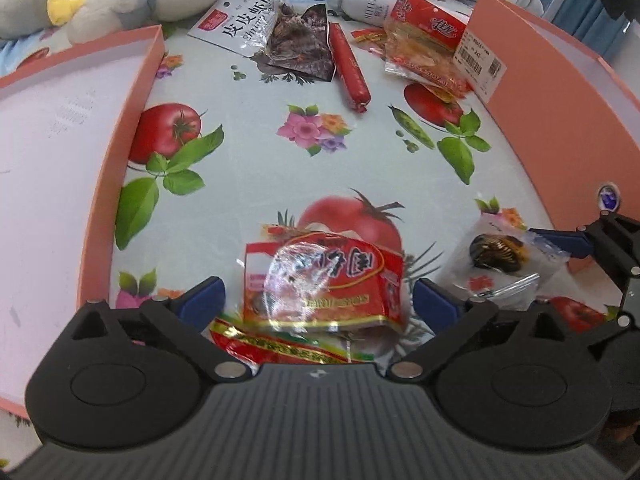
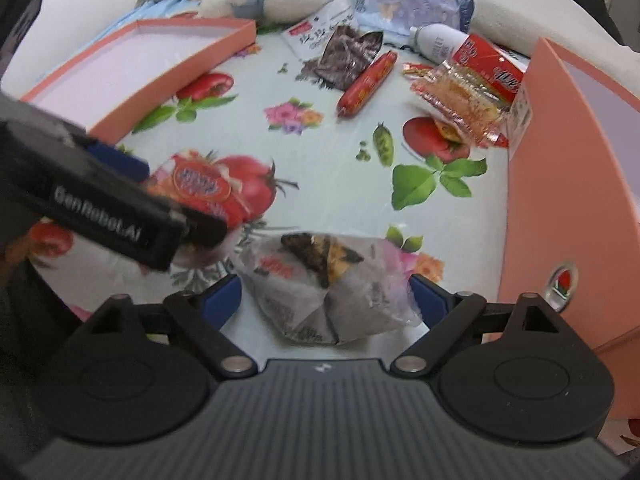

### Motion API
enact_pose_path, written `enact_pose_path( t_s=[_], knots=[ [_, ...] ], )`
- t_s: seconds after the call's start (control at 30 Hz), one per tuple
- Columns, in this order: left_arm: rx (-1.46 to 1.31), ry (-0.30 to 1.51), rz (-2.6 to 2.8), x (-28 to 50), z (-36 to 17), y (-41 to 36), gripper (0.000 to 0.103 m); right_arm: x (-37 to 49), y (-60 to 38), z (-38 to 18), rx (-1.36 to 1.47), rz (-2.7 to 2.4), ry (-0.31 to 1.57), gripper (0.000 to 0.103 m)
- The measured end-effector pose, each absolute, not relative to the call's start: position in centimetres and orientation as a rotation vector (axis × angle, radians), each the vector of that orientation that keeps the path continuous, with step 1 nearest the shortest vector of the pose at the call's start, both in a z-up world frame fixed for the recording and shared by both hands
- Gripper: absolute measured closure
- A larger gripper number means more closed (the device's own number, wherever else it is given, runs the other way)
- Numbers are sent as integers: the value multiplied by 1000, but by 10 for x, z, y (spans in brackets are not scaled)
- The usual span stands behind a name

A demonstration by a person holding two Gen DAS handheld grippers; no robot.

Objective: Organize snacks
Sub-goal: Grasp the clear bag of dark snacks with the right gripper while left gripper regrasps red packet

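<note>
Red snack packet (image 1: 324,280) lies between left tool (image 1: 318,298) pads, untouched.

A tablecloth (image 1: 248,168) printed with tomatoes and flowers covers the table; blue curtain (image 1: 576,4) hangs behind.

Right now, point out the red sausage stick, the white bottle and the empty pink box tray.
Red sausage stick (image 1: 349,65): left wrist view, mid-length of its casing.
White plastic bottle (image 1: 370,0): left wrist view, on its body.
Empty pink cardboard box tray (image 2: 192,65): right wrist view, on its outer side wall.
</note>
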State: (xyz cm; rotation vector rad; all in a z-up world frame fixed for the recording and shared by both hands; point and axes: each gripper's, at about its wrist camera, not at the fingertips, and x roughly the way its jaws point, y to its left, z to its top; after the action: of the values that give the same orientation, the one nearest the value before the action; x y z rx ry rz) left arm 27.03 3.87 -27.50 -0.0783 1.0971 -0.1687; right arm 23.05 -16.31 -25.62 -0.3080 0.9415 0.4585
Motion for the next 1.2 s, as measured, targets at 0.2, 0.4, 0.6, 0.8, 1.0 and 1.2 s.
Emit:
enact_pose_path(
  t_s=[0.2, 0.4, 0.6, 0.8, 1.0, 1.2],
  knots=[
    [-47, 1074, -168, 268, -279, 36, 1, 235, -164, -259, -271, 445, 928, 12],
    [-58, 1061, -118, 269, -275, 40, 16, 231, -164, -260, -240, 483, 921, 21],
    [-38, 1058, -145, 267, -270, 39, 34, 228, -165, -256, -217, 480, 915, 31],
    [-91, 1049, -125, 265, -266, 45, 43, 223, -169, -251, -193, 470, 913, 35],
    [-154, 1027, -97, 260, -255, 52, 59, 219, -177, -247, -166, 446, 909, 35],
    [-205, 1016, -85, 257, -251, 59, 84, 216, -180, -237, -140, 434, 890, 35]
  ],
)
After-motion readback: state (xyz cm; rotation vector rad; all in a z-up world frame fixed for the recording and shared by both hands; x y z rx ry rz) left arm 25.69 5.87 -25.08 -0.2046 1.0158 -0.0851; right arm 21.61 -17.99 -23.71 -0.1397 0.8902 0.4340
